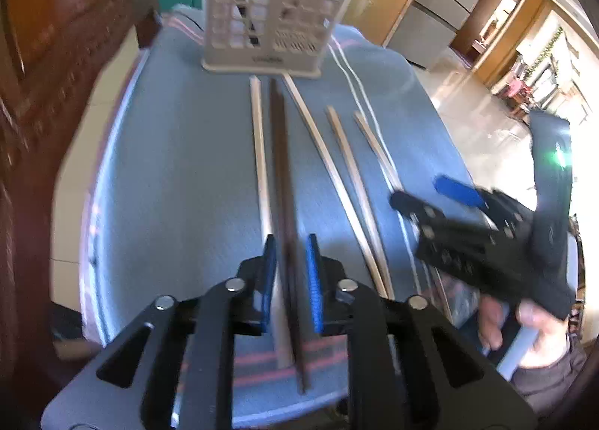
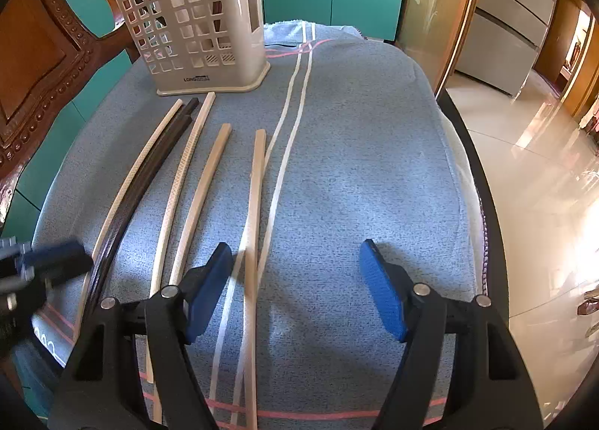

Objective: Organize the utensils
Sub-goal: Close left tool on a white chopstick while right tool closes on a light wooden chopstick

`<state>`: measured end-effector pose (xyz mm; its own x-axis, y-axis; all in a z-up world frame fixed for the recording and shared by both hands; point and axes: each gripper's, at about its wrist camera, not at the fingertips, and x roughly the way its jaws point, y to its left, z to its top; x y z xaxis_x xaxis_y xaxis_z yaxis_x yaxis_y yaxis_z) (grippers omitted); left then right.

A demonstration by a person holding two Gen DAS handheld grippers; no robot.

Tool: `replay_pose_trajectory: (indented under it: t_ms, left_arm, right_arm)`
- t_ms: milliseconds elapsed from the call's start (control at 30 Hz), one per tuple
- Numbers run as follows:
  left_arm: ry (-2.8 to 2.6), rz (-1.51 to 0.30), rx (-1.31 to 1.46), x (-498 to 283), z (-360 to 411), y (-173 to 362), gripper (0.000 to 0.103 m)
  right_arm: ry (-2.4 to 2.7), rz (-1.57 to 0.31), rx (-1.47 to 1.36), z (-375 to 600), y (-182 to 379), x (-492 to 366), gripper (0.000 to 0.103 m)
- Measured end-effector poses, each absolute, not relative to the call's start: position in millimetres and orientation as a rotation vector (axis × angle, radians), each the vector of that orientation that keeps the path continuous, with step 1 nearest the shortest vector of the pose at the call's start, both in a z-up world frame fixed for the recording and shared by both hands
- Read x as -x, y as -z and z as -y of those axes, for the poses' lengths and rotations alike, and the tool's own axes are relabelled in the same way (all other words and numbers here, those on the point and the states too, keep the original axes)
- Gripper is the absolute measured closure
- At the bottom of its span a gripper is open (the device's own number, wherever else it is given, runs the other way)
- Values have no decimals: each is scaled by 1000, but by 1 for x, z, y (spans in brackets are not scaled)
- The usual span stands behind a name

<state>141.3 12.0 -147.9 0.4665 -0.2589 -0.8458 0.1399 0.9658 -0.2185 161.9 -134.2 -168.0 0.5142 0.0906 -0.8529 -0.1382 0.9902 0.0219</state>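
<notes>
While the left hand-held gripper (image 1: 292, 280) straddles the dark chopsticks (image 1: 282, 183), its blue pads sit a little apart on either side of them, and I can't see firm contact, so I read it as not yet clamped. The right hand-held gripper (image 2: 295, 287) hovers wide apart over the grey towel (image 2: 355, 168) that covers the worktop, holding nothing.

Risks, as judgement:
- The dark sticks look like two lying tight together. A squeeze off-centre could grab only one or scissor them apart.
- The pale chopstick (image 1: 260, 168) lies just beside the dark ones on the left. That pad could catch it too and drag it along.
- The left wrist view is motion-blurred, so the hand seems to be moving. A fast close could skid the sticks on the towel.
- The right gripper's left finger sits right by the rightmost pale stick (image 2: 254, 205) and could nudge it.
- The holder (image 2: 194, 29) is tall and light-looking. A tip hitting its rim instead of the opening might tip it over.

Counts:
- Pale chopsticks on the towel: four.
- Dark chopsticks on the towel: apparently two, side by side, hard to separate.
- White slotted utensil holder: one, standing upright at the far end of the towel, with at least one dark stick already inside, the rest unclear through the holes.
- Grippers: two.
- Towel: one, with white and pink stripes.
</notes>
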Motion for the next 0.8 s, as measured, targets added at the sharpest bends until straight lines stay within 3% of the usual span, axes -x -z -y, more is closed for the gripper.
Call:
replay_pose_trajectory:
  t_ms: [367,567,667,733,800]
  left_arm:
    - [135,-1073,61,-197,-10,168,81]
    - [98,-1063,-11,-215,3,169,76]
    - [83,-1058,-35,-222,7,169,66]
    - [69,-1058,-41,-228,9,168,51]
    - [54,-1067,-18,-235,7,169,46]
  right_arm:
    - [-111,-1024,82,131,168,-164,33]
    - [-91,-1027,83,129,168,-183,41]
    - [-98,-1032,93,125,167,-190,48]
    - [-105,-1033,102,121,167,-193,53]
    - [-115,-1032,111,118,167,-196,56]
